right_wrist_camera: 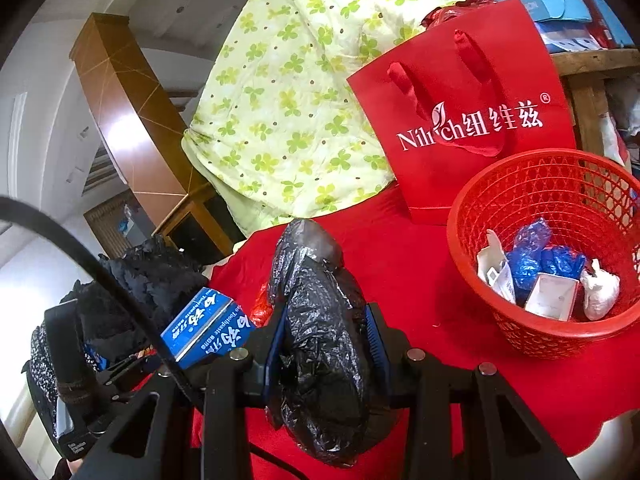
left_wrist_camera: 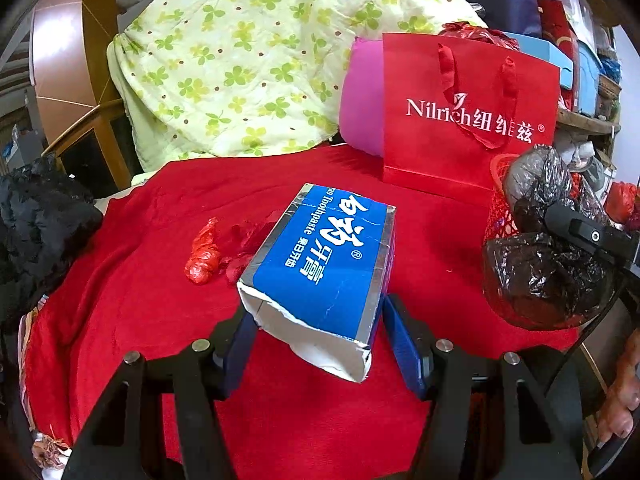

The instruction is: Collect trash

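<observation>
Red mesh basket (right_wrist_camera: 532, 332) on the red cloth (right_wrist_camera: 420, 272), holding white cartons, blue plastic and a white wad. Left gripper (left_wrist_camera: 320, 328) clenched on a blue toothpaste box (left_wrist_camera: 320, 256), long axis running away from the camera, torn open end nearest. Right gripper (right_wrist_camera: 328, 332) clamped on a crumpled black plastic bag (right_wrist_camera: 320, 320), just left of the basket. Behind: red paper bag (right_wrist_camera: 460, 120), clover quilt (left_wrist_camera: 240, 60); crumpled red wrapper (left_wrist_camera: 204, 252) beside the box.

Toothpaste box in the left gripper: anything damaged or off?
Yes. The blue toothpaste box, held in the left gripper, has its near end torn open with a ragged, crumpled white edge. It is held tilted, clear of the red cloth. Contents cannot be seen.
</observation>
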### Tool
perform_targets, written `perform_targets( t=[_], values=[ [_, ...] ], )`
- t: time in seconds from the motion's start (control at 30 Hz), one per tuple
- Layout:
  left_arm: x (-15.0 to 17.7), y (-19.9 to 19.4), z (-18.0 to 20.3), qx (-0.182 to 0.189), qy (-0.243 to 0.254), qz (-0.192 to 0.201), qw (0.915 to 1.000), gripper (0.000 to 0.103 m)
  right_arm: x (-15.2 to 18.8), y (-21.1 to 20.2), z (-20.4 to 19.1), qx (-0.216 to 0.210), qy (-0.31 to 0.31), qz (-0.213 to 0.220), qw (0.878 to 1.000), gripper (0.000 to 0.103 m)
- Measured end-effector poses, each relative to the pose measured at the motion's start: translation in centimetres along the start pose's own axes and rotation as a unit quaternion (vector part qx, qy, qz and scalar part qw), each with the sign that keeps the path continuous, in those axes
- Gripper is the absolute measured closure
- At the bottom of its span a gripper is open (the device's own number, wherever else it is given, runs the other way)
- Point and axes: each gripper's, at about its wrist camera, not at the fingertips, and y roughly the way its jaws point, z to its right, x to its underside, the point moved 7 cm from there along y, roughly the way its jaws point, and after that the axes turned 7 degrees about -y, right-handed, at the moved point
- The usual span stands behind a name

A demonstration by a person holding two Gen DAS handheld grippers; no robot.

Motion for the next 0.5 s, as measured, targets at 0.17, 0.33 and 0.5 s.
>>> perform_targets(
  t=[0.17,0.33,0.5],
  values=[
    [0.1,0.2,0.9,0.003,0.009,-0.004,0.9999,0.039,-0.2,-0.5,0.6,0.000,0.004,0.005,1.000,0.063],
    [0.1,0.3,1.6,0.005,0.016,-0.007,0.9998,0.039,0.0,-1.0,0.7,0.001,0.010,0.009,1.000,0.063],
    [0.2,0.5,2.1,0.004,0.021,-0.011,0.9997,0.039,-0.1,-1.3,1.3,0.002,0.015,0.011,1.000,0.063]
  ],
)
